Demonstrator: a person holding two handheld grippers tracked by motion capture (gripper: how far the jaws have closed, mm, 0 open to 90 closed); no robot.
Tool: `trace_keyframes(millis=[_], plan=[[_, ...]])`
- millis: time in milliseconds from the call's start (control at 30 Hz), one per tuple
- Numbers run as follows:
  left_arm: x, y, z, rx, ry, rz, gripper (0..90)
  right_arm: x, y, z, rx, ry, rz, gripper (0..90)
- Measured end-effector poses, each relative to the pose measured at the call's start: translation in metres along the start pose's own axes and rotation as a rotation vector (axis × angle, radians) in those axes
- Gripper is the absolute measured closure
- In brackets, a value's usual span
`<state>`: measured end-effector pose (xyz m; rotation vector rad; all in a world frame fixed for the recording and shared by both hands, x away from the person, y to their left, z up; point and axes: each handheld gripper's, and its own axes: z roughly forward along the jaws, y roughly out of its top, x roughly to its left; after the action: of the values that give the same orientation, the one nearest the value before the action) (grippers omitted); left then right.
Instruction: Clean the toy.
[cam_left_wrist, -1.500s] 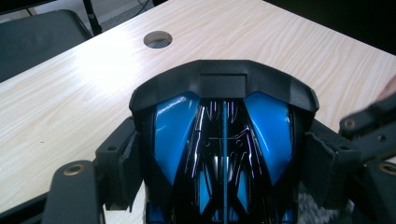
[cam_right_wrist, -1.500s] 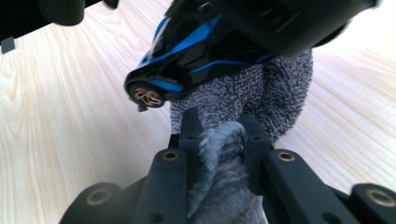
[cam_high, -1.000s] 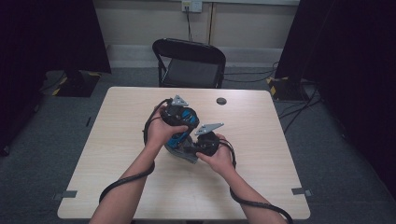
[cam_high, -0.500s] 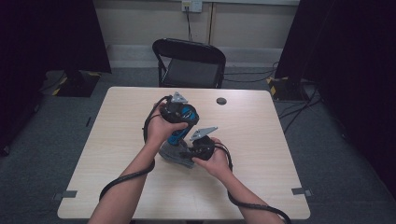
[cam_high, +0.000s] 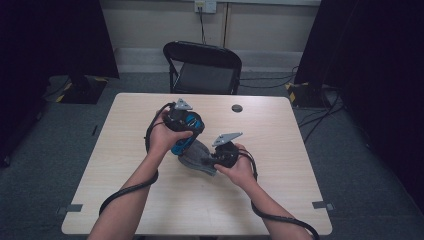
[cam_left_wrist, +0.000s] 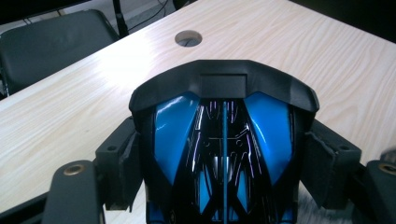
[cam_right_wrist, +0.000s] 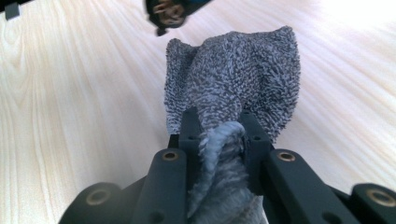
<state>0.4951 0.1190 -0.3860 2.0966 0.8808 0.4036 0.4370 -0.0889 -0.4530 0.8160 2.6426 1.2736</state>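
- Nearest the person, the right gripper (cam_high: 220, 157) has its fingers (cam_right_wrist: 254, 140) clenched on a bunched fold of the grey terry cloth (cam_right_wrist: 233, 81); in the right gripper view the fabric squeezes up between the pads in a thick twist.
- That cloth looks soft, limp and light, with a nubbly looped pile. It should drape and sag wherever it is unsupported, so a pinch on a gathered edge, as here, seems the sensible hold; a pinch on a single layer might slip.
- The cloth (cam_high: 197, 157) lies at the middle of the light wood-grain table (cam_high: 280, 200), spread under the toy and touching it.
- Just past it, at about 11 o'clock from the right gripper, the left gripper (cam_high: 182, 125) grips the glossy blue-and-black plastic toy car (cam_left_wrist: 224, 140) across its flanks, pads pressed on both sides.
- The car is a rigid moulded shell, smooth and shiny, probably slippery on its curved blue panels. The matt black sides where the fingers (cam_left_wrist: 123, 158) sit look like the surer hold. It seems light enough for one hand.
- My read: the cloth is being worked against the car, so the car needs a firm, steady clamp.
- Farther out, at 1 o'clock from the car, a small round dark cable hole (cam_high: 237, 108) sits in the tabletop.
- Beyond the far edge at 12 o'clock stands a black folding chair (cam_high: 202, 67).
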Motion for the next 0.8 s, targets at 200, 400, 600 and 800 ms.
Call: trace_keyframes(millis=[200,400,600,800], plan=[[0.006,-0.008,-0.003,0.015,0.003,-0.01,25.6,-0.012,-0.002,-0.012,-0.013,-0.031,0.017,74.8],[0.01,-0.017,-0.005,0.021,0.009,-0.02,25.7,-0.024,-0.007,-0.025,-0.032,-0.064,0.045,74.8],[0.014,-0.027,-0.008,0.039,0.016,-0.03,25.7,-0.035,-0.014,-0.036,-0.04,-0.092,0.07,74.8],[0.017,-0.035,-0.01,0.048,0.023,-0.04,25.7,-0.043,-0.018,-0.046,-0.043,-0.117,0.081,74.8]])
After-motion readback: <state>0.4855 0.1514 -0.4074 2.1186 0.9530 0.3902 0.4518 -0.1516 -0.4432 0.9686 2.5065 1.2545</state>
